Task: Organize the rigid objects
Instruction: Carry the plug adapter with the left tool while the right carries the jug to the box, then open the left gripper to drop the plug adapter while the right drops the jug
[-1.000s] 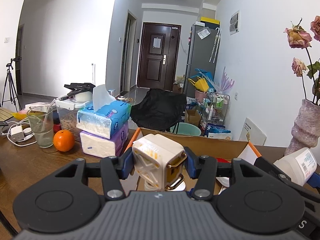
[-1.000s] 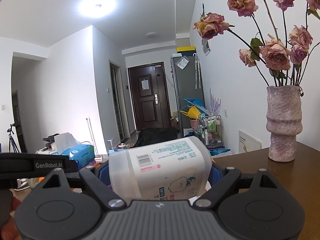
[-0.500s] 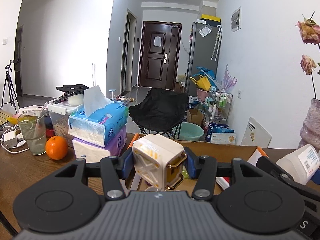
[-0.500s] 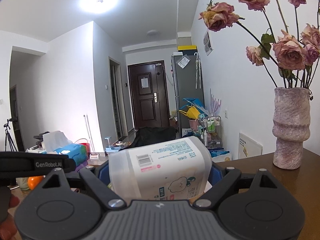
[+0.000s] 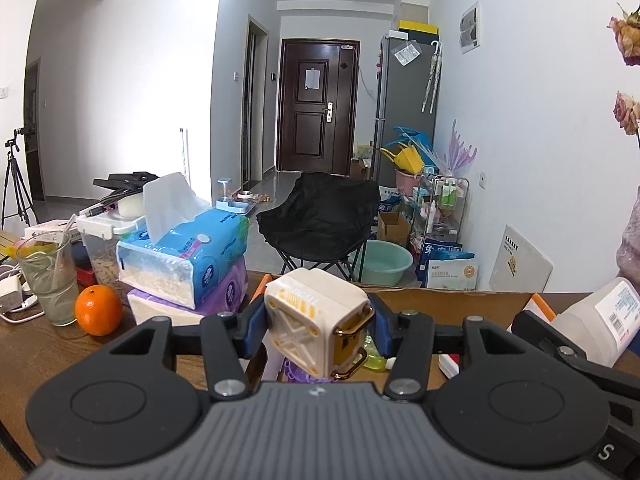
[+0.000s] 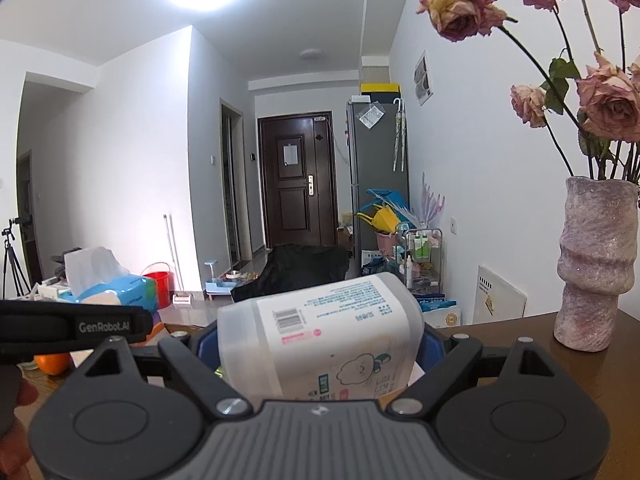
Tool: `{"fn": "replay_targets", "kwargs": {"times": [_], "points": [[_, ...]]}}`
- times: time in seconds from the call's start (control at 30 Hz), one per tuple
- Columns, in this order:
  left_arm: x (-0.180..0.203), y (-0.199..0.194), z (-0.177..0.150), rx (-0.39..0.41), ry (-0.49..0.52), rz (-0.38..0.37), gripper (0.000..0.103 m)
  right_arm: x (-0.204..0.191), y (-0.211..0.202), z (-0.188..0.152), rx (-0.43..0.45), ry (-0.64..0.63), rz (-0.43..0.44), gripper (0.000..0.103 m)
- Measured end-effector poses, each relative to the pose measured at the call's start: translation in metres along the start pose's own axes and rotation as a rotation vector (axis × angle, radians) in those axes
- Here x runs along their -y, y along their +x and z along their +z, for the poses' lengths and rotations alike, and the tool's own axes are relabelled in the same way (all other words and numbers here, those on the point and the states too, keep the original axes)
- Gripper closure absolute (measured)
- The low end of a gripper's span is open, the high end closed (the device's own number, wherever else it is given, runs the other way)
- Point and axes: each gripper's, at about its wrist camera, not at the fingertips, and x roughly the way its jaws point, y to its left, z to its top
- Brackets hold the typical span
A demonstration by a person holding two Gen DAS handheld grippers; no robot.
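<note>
L gripper [image 5: 316, 330] clamped on white cube [image 5: 314, 320]; R gripper [image 6: 320, 346] on tub [image 6: 320, 340].

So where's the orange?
In the left wrist view, the orange sits at the left on the table, between the glass and the tissue packs.

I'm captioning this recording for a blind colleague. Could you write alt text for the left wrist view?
The left gripper clamps a cream cube-shaped box with gold clasps above an open cardboard box on a wooden table. To the left sit an orange, a glass and two stacked tissue packs; a hallway lies beyond.
</note>
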Motion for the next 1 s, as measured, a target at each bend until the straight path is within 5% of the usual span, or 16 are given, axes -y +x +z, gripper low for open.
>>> {"fn": "replay_targets", "kwargs": {"times": [0.9, 0.97, 1.0], "points": [[-0.002, 0.043, -0.009, -0.069, 0.044, 0.037, 0.05, -0.007, 0.044, 0.0, -0.142, -0.075, -0.027, 0.013], [-0.003, 0.039, -0.007, -0.058, 0.044, 0.033, 0.043, -0.006, 0.044, 0.0, -0.158, -0.082, -0.033, 0.013], [-0.003, 0.036, -0.006, -0.048, 0.047, 0.031, 0.028, -0.006, 0.043, 0.0, -0.165, -0.092, -0.034, 0.013]]}}
